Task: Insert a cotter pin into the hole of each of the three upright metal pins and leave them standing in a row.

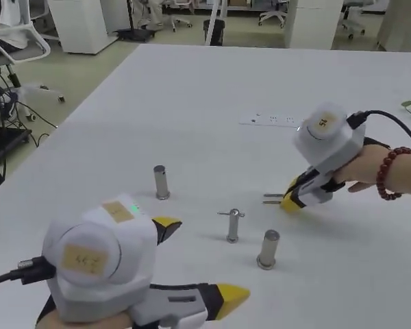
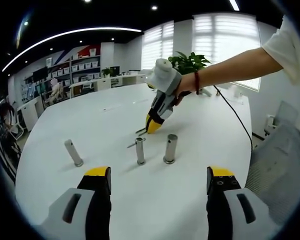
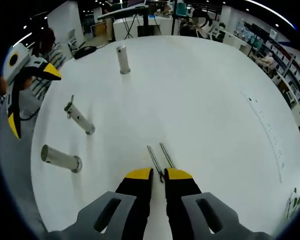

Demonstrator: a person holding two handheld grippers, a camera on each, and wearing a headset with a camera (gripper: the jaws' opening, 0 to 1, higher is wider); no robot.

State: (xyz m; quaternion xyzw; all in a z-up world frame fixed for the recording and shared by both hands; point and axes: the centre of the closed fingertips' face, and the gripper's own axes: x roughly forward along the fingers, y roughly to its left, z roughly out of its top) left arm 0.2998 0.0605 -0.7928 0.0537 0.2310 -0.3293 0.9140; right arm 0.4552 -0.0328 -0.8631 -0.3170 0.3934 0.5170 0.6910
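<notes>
Seemingly on the second of three insertions: right tongs (image 1: 288, 202) clamped on a loose cotter pin (image 1: 272, 199), low over the counter (image 1: 192, 110) just right of the middle pin (image 1: 232, 232), already crossed by a fitted cotter pin (image 1: 231, 214). Left tongs (image 1: 202, 259) spread wide and empty, nearer than that middle pin; near bare pin (image 1: 268, 248) just beside it to the right, far bare pin (image 1: 162, 182) well off to its left. Next, probably: line the prongs up with a bare pin's hole, steadying that pin against tipping.

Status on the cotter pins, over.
Left gripper open, idle. Right gripper shut on a cotter pin. Middle metal pin fitted; far pin and near pin bare. Nothing blocking.
</notes>
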